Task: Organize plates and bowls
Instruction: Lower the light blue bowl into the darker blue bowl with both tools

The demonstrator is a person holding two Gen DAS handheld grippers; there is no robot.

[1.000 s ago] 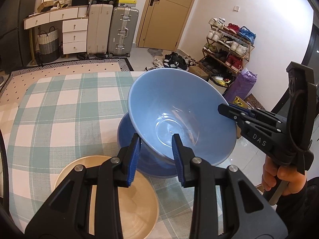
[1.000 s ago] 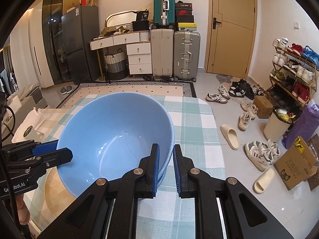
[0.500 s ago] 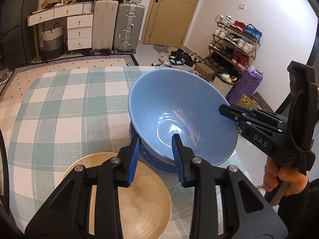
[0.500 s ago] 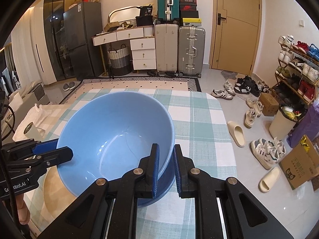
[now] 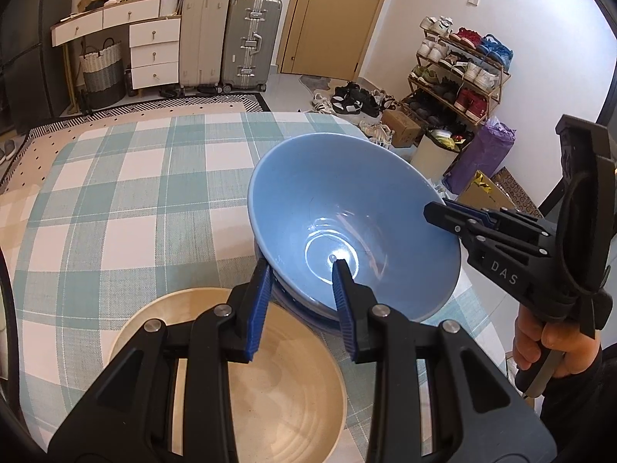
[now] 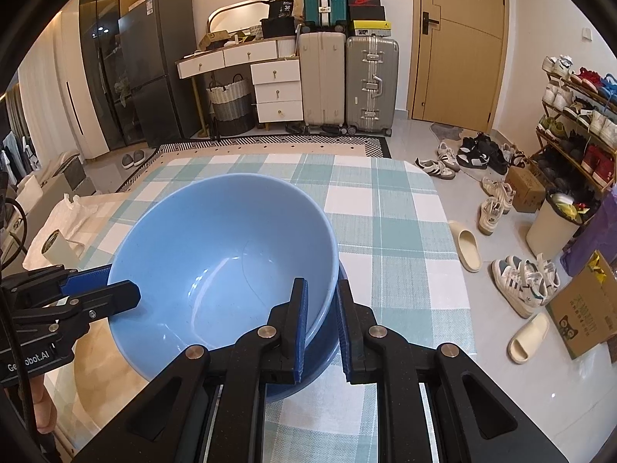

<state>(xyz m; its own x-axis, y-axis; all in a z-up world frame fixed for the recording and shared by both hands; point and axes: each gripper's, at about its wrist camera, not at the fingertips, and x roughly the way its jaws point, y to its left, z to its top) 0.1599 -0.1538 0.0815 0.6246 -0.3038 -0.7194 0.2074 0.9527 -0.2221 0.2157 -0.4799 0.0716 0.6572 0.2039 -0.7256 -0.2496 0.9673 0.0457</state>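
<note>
On the checked tablecloth [image 5: 127, 200], both grippers clamp the blue bowl's [image 5: 347, 208] rim, hiding the plate beneath.

A lived-in home is showing here: suitcases [image 6: 349, 81] standing by the door [image 6: 459, 38], a crowded shoe rack [image 5: 459, 65], a fridge [image 6: 150, 69], a checked-cloth table [image 6: 385, 208].

Both the left gripper [image 5: 300, 289] and the right gripper [image 6: 322, 320] angle downward, jaws clamped on opposite rims of one held thing.
</note>
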